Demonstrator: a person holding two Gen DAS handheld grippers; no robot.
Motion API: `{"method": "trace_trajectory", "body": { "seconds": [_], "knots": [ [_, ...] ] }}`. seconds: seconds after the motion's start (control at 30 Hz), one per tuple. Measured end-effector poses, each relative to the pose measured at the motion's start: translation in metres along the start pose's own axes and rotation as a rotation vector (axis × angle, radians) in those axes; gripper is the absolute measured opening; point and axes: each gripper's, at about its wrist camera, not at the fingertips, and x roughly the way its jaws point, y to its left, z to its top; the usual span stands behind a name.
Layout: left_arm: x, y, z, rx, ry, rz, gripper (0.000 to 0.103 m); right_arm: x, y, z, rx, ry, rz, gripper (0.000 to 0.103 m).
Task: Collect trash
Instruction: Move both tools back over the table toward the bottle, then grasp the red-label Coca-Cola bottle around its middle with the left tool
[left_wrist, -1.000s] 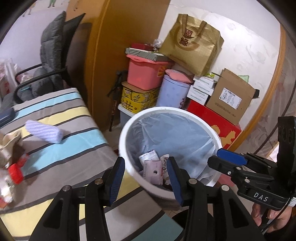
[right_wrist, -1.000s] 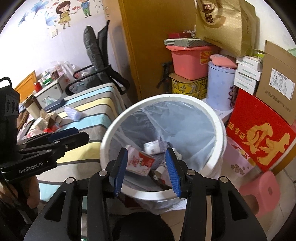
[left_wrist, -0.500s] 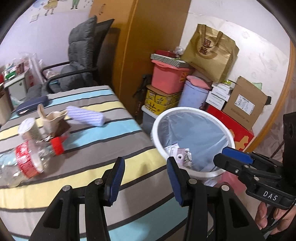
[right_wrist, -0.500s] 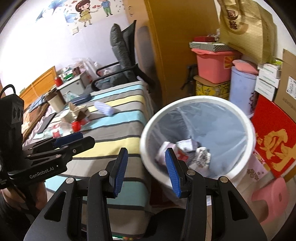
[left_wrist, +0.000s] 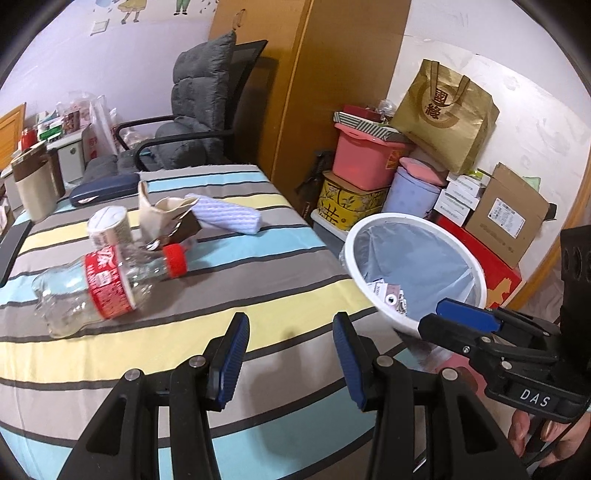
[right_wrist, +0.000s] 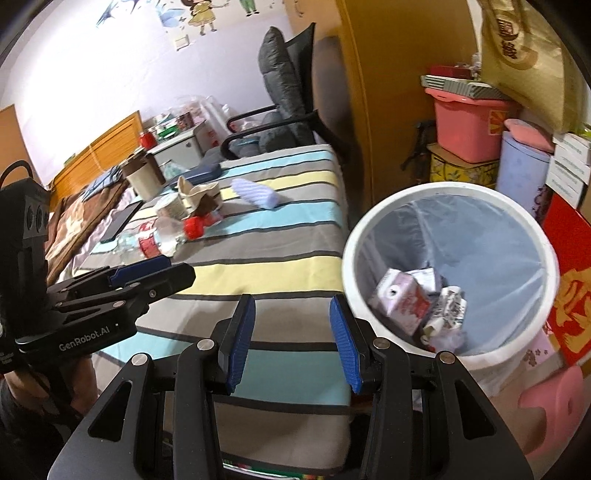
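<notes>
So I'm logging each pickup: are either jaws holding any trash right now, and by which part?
Nothing is held. The left gripper and right gripper both stand open and empty above the striped bedspread.

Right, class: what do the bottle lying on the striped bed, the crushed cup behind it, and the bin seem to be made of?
Bottle: clear, glossy thin plastic; you see through it, it has dents, a red film label and a red cap.
Crushed cup: probably matte paper; it is creased and folded, beige with a brown band.
Bin: smooth white rim, likely hard plastic, with a thin translucent bluish liner bag.

Left gripper (left_wrist: 290, 358), right gripper (right_wrist: 291, 338): fingers apart, empty, angled down
</notes>
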Motion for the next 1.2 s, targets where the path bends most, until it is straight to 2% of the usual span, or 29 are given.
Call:
{"method": "trace_trajectory", "body": {
  "seconds": [0.53, 0.9, 1.03, 1.2],
  "knots": [
    [-0.023, 0.056, -0.004, -0.053, -0.036, 0.091, 0.047, 0.018, 0.021, 0.012, -0.037, 0.023, 0.059, 0.045],
    [-0.031, 0.096, 0.013, -0.058, -0.064, 0.151, 0.047, 0.033, 0.035, 0.027, -0.07, 0.021, 0.073, 0.045],
    [-0.029, 0.112, 0.022, -0.052, -0.07, 0.171, 0.054, 0.04, 0.038, 0.032, -0.079, 0.031, 0.079, 0.045],
    [-0.02, 0.137, 0.035, -0.04, -0.066, 0.199, 0.055, 0.048, 0.039, 0.037, -0.089, 0.043, 0.083, 0.045]
  ]
}}
